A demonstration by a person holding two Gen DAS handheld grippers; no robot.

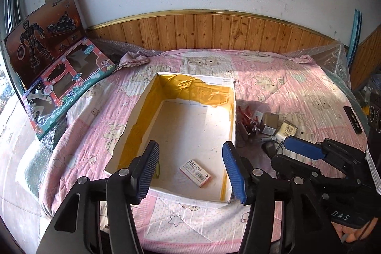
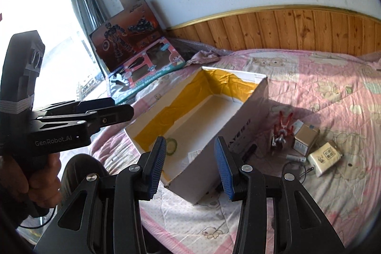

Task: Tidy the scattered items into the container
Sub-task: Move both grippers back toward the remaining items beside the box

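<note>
A white cardboard box (image 1: 133, 116) lined with yellow tape lies open on the pink bedspread. Inside it are a small pink-and-white staples box (image 1: 195, 173) and a tape roll (image 2: 172, 146). My left gripper (image 1: 191, 148) hovers open over the box's near end, holding nothing. My right gripper (image 2: 190, 144) is open and empty above the box's near right corner. To the right of the box wall (image 2: 240, 116) lie a red toy figure (image 2: 282, 127), a brown carton (image 2: 306, 138), a cream packet (image 2: 325, 158), a white tube (image 2: 296, 158) and a dark cable (image 1: 269, 146).
Two toy boxes (image 1: 59, 68) lean against the wall at the left, beside a bright window (image 2: 35, 16). Wood panelling (image 1: 214, 32) runs behind the bed. A black remote-like bar (image 1: 353, 119) lies far right. A hand (image 2: 42, 173) holds the left gripper (image 2: 123, 108).
</note>
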